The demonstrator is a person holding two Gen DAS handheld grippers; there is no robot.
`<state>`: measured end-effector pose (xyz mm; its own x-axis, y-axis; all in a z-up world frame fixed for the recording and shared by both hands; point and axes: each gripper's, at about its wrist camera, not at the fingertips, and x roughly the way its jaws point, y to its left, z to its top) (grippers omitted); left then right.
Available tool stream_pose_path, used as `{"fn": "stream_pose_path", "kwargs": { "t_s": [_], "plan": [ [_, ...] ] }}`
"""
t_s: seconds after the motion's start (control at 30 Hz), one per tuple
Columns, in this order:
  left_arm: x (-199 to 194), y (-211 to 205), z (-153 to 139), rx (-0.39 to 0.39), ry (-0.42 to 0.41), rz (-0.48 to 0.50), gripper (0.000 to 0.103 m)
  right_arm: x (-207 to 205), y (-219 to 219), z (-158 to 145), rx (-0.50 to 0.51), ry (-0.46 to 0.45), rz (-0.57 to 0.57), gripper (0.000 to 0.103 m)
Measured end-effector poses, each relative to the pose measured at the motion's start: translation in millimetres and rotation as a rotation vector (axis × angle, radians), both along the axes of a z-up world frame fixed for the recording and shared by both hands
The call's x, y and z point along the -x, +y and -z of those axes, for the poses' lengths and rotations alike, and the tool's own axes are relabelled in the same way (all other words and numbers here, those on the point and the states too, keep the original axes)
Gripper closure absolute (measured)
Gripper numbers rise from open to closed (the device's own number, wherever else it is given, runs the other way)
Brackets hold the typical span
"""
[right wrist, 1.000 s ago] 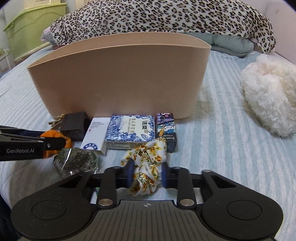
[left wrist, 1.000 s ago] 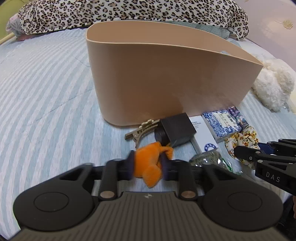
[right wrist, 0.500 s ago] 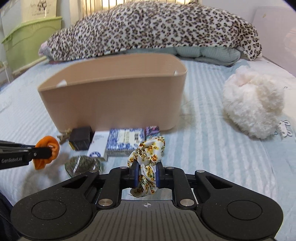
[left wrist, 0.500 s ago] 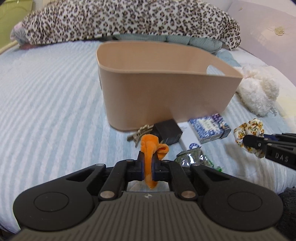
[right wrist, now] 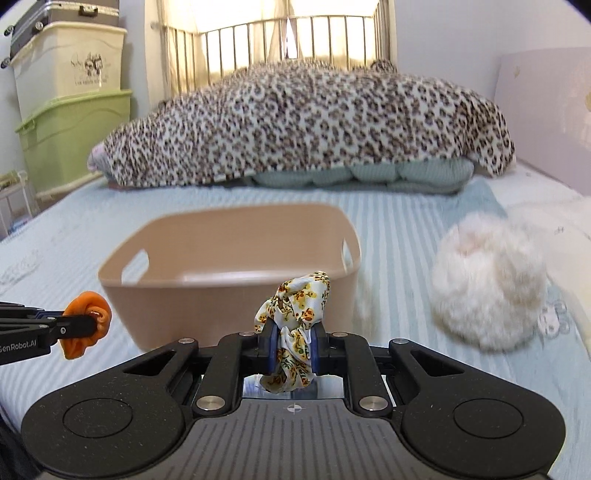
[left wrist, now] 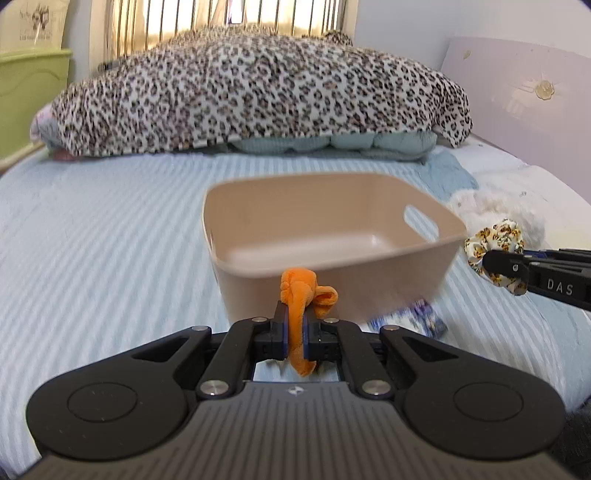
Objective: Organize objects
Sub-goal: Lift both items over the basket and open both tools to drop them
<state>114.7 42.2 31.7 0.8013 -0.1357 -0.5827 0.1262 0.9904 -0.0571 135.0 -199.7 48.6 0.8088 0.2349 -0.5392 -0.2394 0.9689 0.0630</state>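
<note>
backlit barred window (right wrist: 288,33) behind a striped blue bed (right wrist: 406,229), green storage bins (right wrist: 74,136) alongside.

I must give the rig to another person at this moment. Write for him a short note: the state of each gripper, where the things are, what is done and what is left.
Left gripper: shut on the orange scrunchie, held in the air in front of the beige bin.
Right gripper: shut on the floral scrunchie, also raised in front of the bin.
Done: both scrunchies are picked up. No item shows in the visible part of the bin.
Left: drop both into the bin, then collect the small boxes lying on the bed by its base.
</note>
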Motion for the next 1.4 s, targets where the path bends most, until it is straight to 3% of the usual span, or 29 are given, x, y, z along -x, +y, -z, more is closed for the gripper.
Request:
{"fn": "stream_pose_path", "kwargs": {
  "t_s": [0.3, 0.5, 0.67, 0.7, 0.73, 0.77, 0.83, 0.9, 0.93, 1.2, 1.4],
  "plan": [
    [-68, -8, -13, -0.035, -0.035, -0.059, 0.095, -59, 2, -23, -0.057, -0.057, 0.018, 0.088],
    [-117, -21, 9, -0.098, 0.032, -0.090, 0.095, -106, 8, -12, -0.073, -0.011, 0.033, 0.088],
    [-140, -27, 36, -0.121, 0.131, -0.094, 0.094, -130, 20, 11, -0.023, 0.049, 0.024, 0.086],
    [-140, -27, 39, -0.109, 0.150, -0.090, 0.092, -131, 21, 14, -0.009, 0.050, 0.023, 0.081],
    [-141, -25, 41, -0.099, 0.153, -0.091, 0.088, -131, 24, 16, 0.011, 0.053, 0.020, 0.065],
    [-138, -25, 40, -0.100, 0.149, -0.092, 0.085, -130, 24, 17, 0.020, 0.052, 0.020, 0.063],
    [-131, -25, 37, -0.114, 0.132, -0.097, 0.047, -123, 21, 15, 0.014, 0.036, 0.019, 0.047],
    [-120, -27, 30, -0.126, 0.094, -0.107, 0.022, -114, 17, 9, 0.003, 0.018, 0.024, 0.038],
    [-113, -26, 25, -0.133, 0.070, -0.115, 0.016, -109, 13, 5, 0.002, 0.010, 0.030, 0.033],
    [-67, -29, -2, -0.144, 0.031, -0.105, 0.013, -70, -4, -15, 0.004, 0.023, 0.013, 0.013],
    [-34, -37, 1, -0.124, 0.070, -0.068, 0.012, -34, -14, -7, 0.048, 0.060, 0.006, 0.009]
  ]
}}
